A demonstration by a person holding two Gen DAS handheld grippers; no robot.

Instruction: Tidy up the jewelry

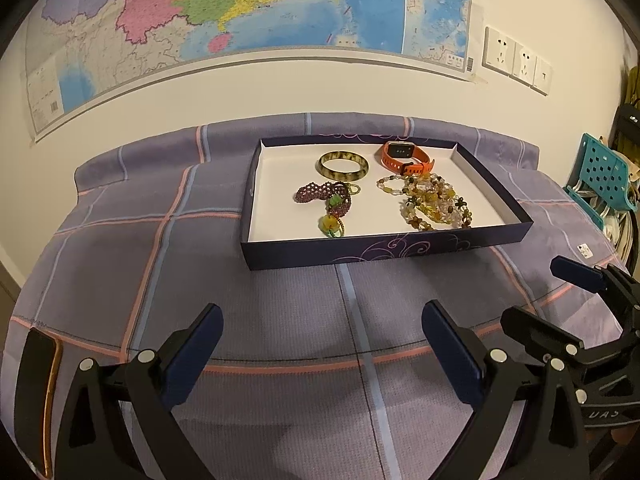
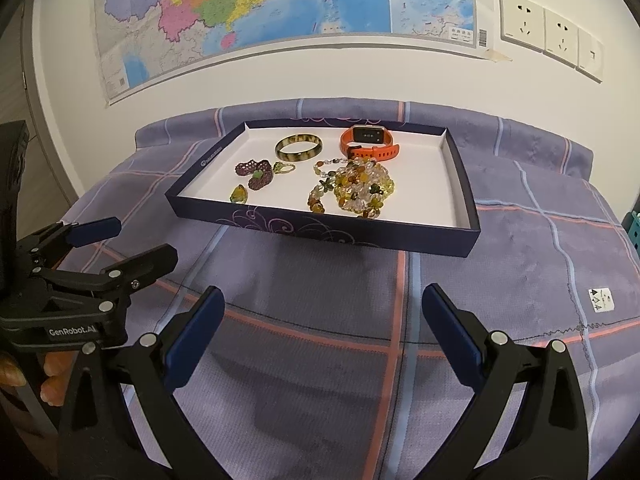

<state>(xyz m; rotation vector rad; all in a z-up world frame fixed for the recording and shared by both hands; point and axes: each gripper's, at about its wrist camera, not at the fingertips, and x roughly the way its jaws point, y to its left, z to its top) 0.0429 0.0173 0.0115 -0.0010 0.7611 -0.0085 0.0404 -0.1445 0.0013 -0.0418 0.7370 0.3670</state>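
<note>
A shallow dark blue box (image 1: 360,254) (image 2: 320,230) with a white inside sits on the purple plaid cloth. In it lie a green-brown bangle (image 1: 343,165) (image 2: 298,148), an orange watch (image 1: 404,156) (image 2: 368,142), a purple beaded bracelet (image 1: 326,198) (image 2: 256,174), a yellow pendant (image 1: 327,223) (image 2: 239,194) and a heap of yellow bead strands (image 1: 432,202) (image 2: 356,190). My left gripper (image 1: 322,340) (image 2: 132,240) is open and empty, short of the box's front wall. My right gripper (image 2: 322,324) (image 1: 540,292) is open and empty beside it.
A phone (image 1: 38,400) lies at the cloth's near left edge. A teal plastic basket (image 1: 604,176) stands to the right of the table. A wall map (image 1: 240,20) and sockets (image 2: 548,32) are behind. A white tag (image 2: 601,300) is on the cloth at right.
</note>
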